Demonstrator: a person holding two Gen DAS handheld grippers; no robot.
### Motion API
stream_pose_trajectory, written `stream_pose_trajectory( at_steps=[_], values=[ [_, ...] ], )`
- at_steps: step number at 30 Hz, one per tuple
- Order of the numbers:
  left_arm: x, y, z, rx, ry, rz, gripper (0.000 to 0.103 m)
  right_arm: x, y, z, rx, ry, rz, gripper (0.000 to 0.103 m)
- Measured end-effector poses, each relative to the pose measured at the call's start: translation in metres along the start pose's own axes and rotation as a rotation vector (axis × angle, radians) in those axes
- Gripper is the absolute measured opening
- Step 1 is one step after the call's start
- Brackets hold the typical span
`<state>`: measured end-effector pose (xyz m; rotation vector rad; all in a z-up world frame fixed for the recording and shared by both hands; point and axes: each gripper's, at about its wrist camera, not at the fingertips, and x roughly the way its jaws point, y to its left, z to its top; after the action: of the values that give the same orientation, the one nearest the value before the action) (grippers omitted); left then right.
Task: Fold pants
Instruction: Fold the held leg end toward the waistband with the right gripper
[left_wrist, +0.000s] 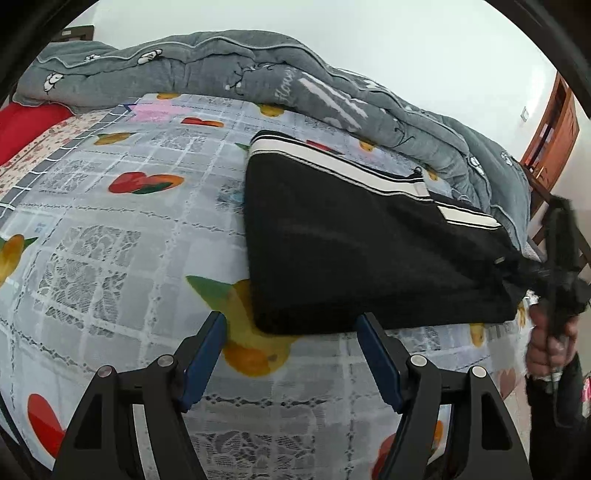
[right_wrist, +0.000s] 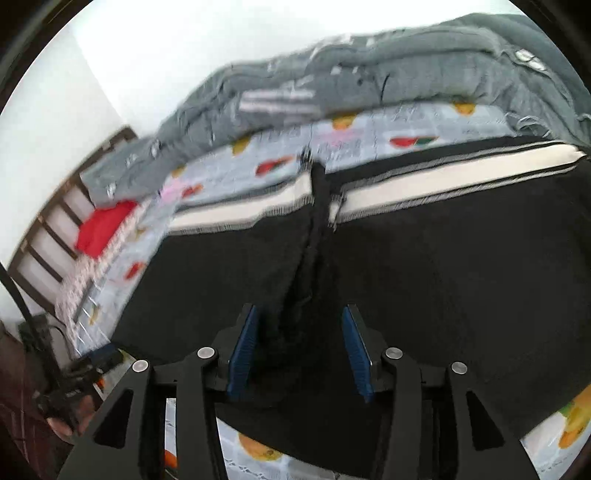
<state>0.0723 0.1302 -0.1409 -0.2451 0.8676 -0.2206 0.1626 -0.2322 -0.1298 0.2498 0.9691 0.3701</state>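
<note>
Fruit-printed bedsheet (left_wrist: 122, 229) covers the bed, grey-white with a lacy grid, pears and red hearts; at its far left lies a red pillow (left_wrist: 26, 125), and along the back a thick quilted grey duvet (left_wrist: 229, 70) is bunched against a pale wall; wooden slats of a bed frame (left_wrist: 554, 125) show at the right.

On the sheet, right of centre, lie the pants (left_wrist: 351, 258): black, matte, fleecy-looking, folded into a flat wedge with crisp white side stripes along the far edge.

Left gripper (left_wrist: 291, 325) hovers at the near corner of the fold, blue pads spread wide, nothing between them; one pad sits just at the cloth's edge.

Right gripper (right_wrist: 299, 321) points into the garment, where a raised ridge of black fabric stands between its partly spread pads; I cannot tell, through the blur, whether they press it.

Next, I judge, comes another fold; catch every layer at the edge, lift low, keep both corners level so the stripes stay aligned; soft pile may sag or slip.
</note>
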Motion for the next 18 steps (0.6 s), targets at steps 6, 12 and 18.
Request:
stream_pose_trajectory(
  at_steps=[6, 12, 18],
  values=[
    [0.005, -0.006, -0.003, 0.065, 0.019, 0.118, 0.071, -0.03, -0.001, 0.004, 0.045, -0.083, 0.089, 0.015],
    [0.004, 0.001, 0.001, 0.042, -0.006, 0.128, 0.071, -0.003, 0.0, -0.017, -0.001, 0.005, 0.004, 0.017],
    [0.009, -0.001, 0.003, 0.089, -0.011, 0.183, 0.071, -0.017, -0.004, -0.006, -0.003, -0.042, -0.03, 0.034]
  ],
)
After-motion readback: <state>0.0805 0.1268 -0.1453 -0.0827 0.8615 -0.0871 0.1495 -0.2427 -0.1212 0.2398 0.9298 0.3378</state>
